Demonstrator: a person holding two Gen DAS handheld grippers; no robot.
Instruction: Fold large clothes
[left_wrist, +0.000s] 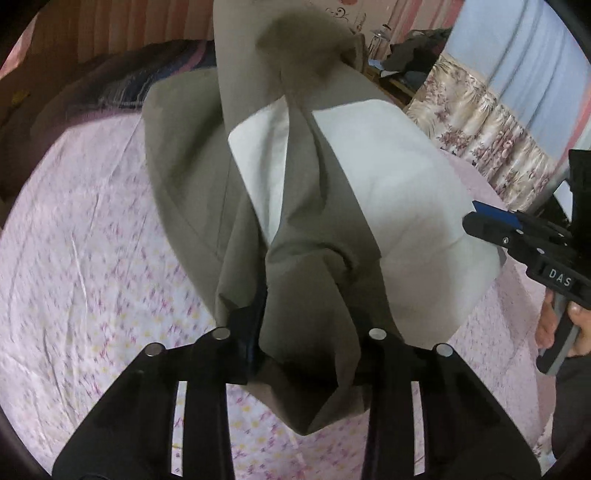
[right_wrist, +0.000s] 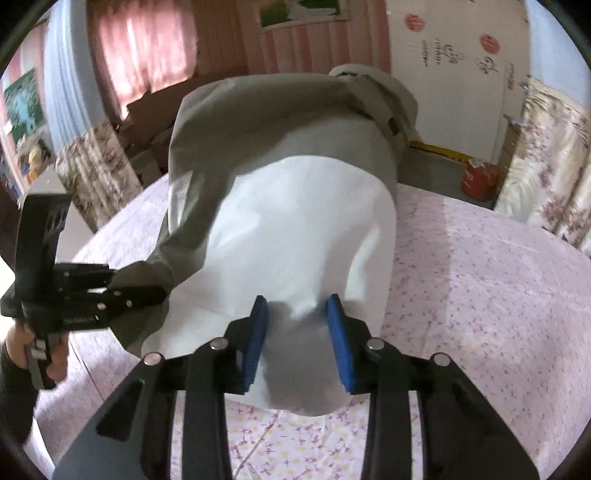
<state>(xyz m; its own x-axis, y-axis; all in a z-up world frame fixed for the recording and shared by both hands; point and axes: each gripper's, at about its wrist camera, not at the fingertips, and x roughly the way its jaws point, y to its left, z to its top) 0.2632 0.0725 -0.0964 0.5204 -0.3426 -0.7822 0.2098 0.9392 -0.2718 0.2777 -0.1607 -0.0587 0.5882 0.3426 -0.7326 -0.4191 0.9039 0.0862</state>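
Two hand-held grippers you hold clenched on one olive-grey, white-lined fabric garment (right_wrist: 280, 155): left hand-held gripper (left_wrist: 303, 332) on olive cloth, right hand-held gripper (right_wrist: 295, 325) on white lining, garment stretching away from you over the pink floral-sheeted bed (right_wrist: 480, 280).

A garment (left_wrist: 306, 258) of smooth, matt olive-grey woven cloth, with a thin white lining (right_wrist: 295, 229) that has a faint sheen. It lies on a bedsheet (left_wrist: 92, 266) of soft, lightly creased cotton-like cloth, pale pink with a small flower print. The left gripper (left_wrist: 301, 332) and right gripper (right_wrist: 295, 332) have black plastic arms with a dull satin finish and shiny round metal pins; the right one's pads (right_wrist: 338, 339) are matt blue with a ribbed, rubbery look. Floral curtains (left_wrist: 480, 140) look like soft draped fabric. The wall (right_wrist: 450, 92) looks smooth and painted.
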